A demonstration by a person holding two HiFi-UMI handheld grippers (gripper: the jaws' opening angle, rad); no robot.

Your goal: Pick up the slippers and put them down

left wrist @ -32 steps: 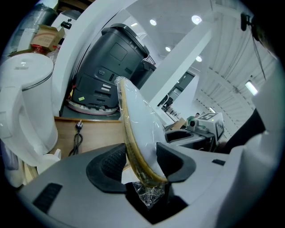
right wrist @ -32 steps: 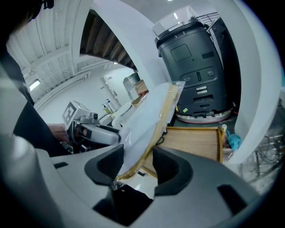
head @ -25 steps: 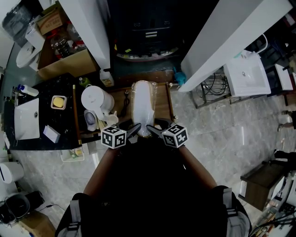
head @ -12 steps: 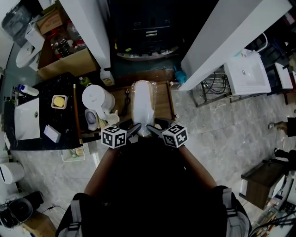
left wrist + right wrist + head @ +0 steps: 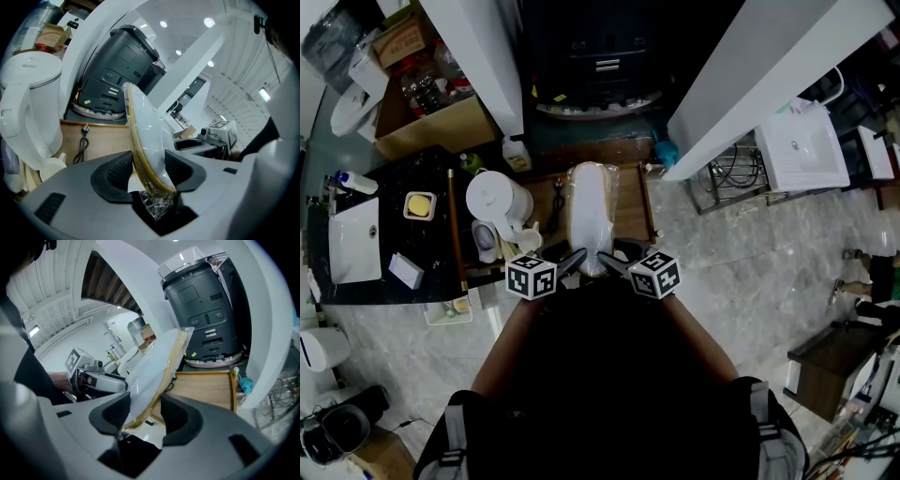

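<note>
A pair of white slippers with tan sole edges, wrapped in clear plastic, is held over the wooden table, its near end between both grippers. My left gripper grips that end from the left. In the left gripper view the slippers stand on edge between the pads of my left gripper, with crumpled plastic hanging below. My right gripper grips from the right. In the right gripper view the slippers slant up between the jaws of my right gripper.
A white kettle stands left of the slippers, large in the left gripper view. A black plug and cable lie on the wood. A dark machine stands behind the table, between white beams. A black counter with a basin lies left.
Both grippers and the slippers have kept still. A person's feet at the right edge of the head view have shifted.
</note>
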